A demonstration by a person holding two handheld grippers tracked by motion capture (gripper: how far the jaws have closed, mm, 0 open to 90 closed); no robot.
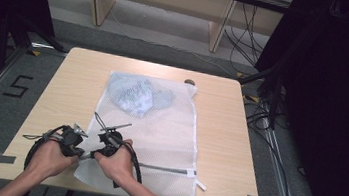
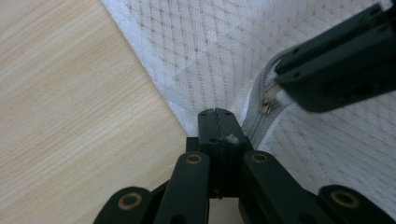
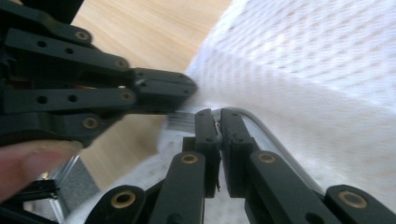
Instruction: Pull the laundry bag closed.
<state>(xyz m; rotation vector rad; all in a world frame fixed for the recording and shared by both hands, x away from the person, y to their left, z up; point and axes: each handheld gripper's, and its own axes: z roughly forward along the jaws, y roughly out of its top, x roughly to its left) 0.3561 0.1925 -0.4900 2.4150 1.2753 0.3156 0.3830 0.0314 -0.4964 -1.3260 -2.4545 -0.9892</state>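
At the bottom left of the high view, my left gripper [image 2: 215,114] pinches the mesh bag [image 1: 169,127] corner and my right gripper [image 3: 215,116] pinches its zipper [image 2: 261,109] pull.

Bag flat on the table, my two grippers at its near left corner

The mesh bag [image 1: 157,141] lies on the table [image 1: 67,90], its length running away from me, with a bundle of cloth [image 1: 135,95] inside its far end. The zipper [image 1: 164,169] crosses the bag's near end from left to right. My left gripper [image 1: 80,153] sits at the bag's near left corner, at the zipper's left end; my right gripper [image 1: 96,155] is just beside it to the right, on the zipper
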